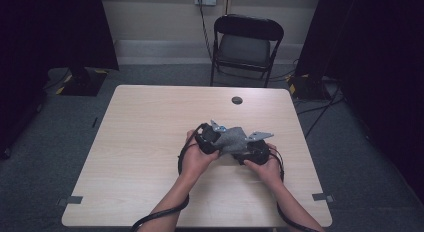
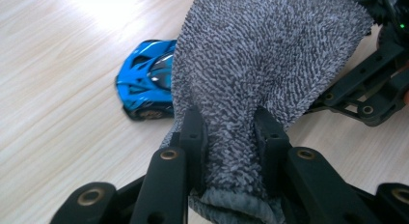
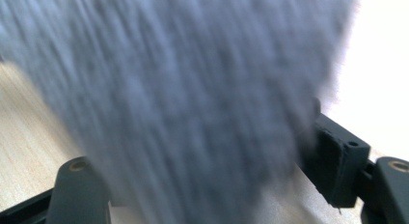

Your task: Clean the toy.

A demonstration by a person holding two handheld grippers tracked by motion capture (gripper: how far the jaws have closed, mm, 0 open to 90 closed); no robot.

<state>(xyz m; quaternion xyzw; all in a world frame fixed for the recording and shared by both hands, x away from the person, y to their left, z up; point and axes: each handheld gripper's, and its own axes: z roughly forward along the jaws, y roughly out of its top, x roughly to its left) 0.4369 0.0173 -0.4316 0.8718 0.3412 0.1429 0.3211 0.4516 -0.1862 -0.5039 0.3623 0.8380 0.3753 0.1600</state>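
Grey fuzzy cloth (image 1: 234, 140), speckled knit-like pile with a rolled hem, stretched between both grippers over the middle of the tabletop (image 1: 150, 122), nearer the person's edge.

Left gripper (image 2: 230, 132): fingers (image 2: 194, 137) pinched tight on a bunched fold of the cloth, fabric flaring out above them.

Right gripper (image 3: 207, 151): fingers (image 3: 337, 156) stand wide, cloth draped between them and across the lens, blurred; can't tell whether they actually press on it.

The left gripper view adds a blue toy car (image 2: 144, 79) on the tabletop, half tucked behind the cloth edge, plus the right gripper's black frame at far right. In the high view it shows as a blue speck between the grippers' grey plates; both hands hold the grippers close together.
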